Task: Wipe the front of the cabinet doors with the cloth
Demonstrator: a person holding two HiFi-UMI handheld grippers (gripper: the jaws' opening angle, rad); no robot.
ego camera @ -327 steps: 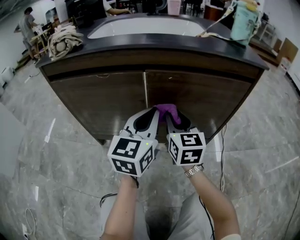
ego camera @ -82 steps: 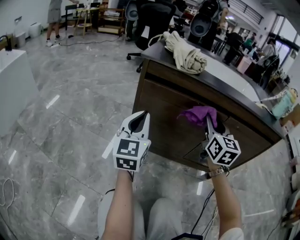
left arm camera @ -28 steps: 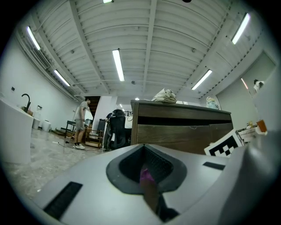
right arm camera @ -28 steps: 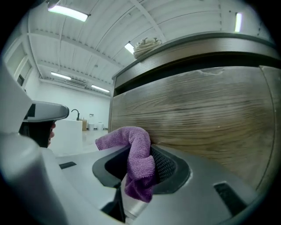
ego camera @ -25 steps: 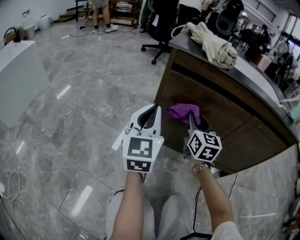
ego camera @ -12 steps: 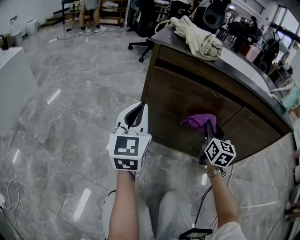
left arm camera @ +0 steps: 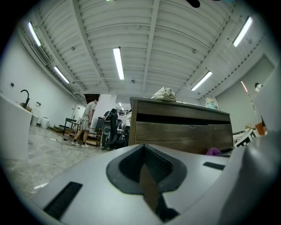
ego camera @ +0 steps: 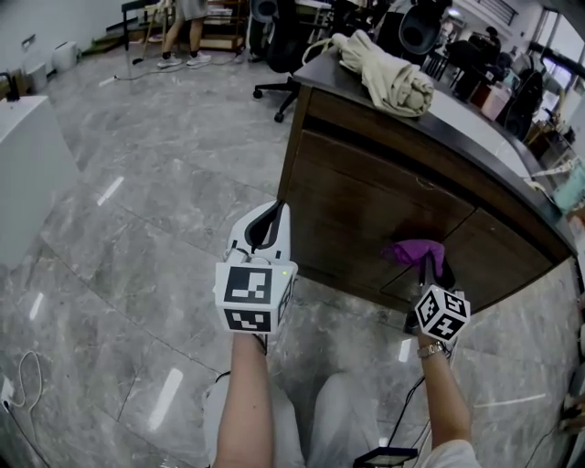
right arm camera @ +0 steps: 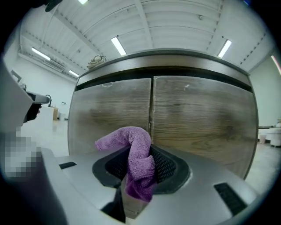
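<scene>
Can't tell if the purple cloth [right arm camera: 138, 154] actually touches the wood. It sits right in front of the door seam, free end curling to your L. In head view your R gripper [ego camera: 429, 262] shows mostly as its marker cube, fingers tucked behind the cloth. The cabinet [ego camera: 356, 206] is cut off at its far R end by the frame edge. R gripper view makes the grip plain: fingers clamped on the cloth's lower part. L gripper [left arm camera: 143, 147]: fingers pressed together, nothing btwn them, held over the floor [ego camera: 137, 228] off the cabinet's L corner, well apart from the cloth.

Count: 2 grippers, 1 cloth, 2 cabinet doors [right arm camera: 112, 110] side by side, 1 beige fabric bundle [ego camera: 389, 79] on the dark desk [ego camera: 420, 128] top.

Floor is glossy grey marble-look tile. Open office at the back w/ an office chair [ego camera: 274, 55] and a person [ego camera: 187, 18] standing.
</scene>
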